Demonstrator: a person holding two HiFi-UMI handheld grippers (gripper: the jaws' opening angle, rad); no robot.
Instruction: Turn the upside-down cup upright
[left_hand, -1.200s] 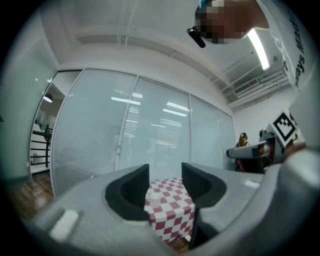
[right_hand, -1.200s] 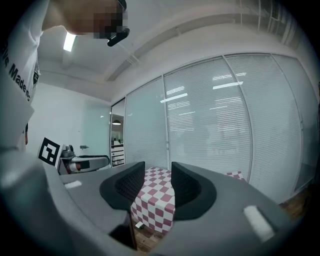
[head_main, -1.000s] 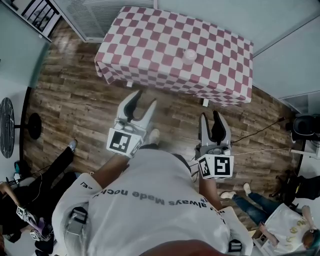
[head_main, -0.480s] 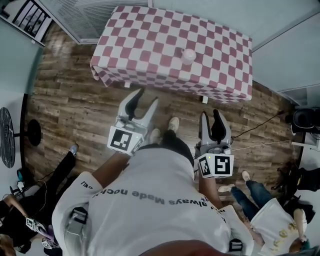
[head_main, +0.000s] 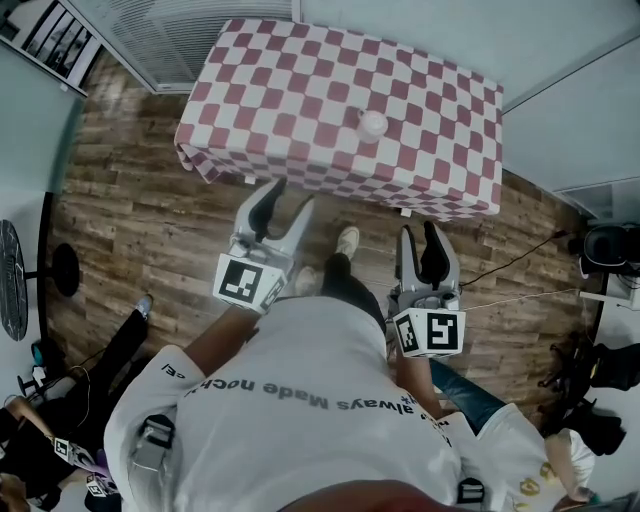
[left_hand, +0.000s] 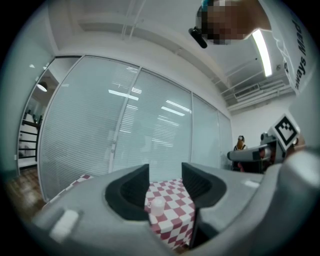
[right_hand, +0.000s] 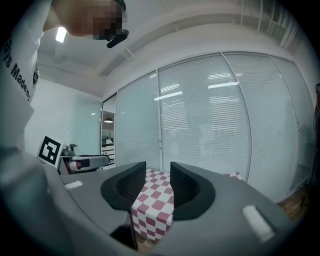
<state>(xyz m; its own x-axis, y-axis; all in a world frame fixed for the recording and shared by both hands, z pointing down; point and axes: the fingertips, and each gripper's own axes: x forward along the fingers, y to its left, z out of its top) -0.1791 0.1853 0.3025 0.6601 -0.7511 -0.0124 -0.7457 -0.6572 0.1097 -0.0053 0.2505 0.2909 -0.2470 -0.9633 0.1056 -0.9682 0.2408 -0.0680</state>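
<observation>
The step in hand looks like the approach: both tools hang over the wooden floor short of the table (head_main: 280, 90), and the cup (head_main: 372, 124) stands alone on the checked cloth near the table's middle, well apart from either tool. In the head view it lies at about 1 o'clock from the left gripper (head_main: 287, 197) and 11 o'clock from the right gripper (head_main: 420, 232). The left jaws stand apart with nothing in them, and its own view frames the cup (left_hand: 157, 206) far off in the gap, so this tool seems the natural one to take it. The right jaws are drawn together, empty. To do it well, I would carry the left tool in level, keep the cup centred between the pads, close gently on its wall, lift it clear of the cloth before rolling the wrist over, then set it down on its base
</observation>
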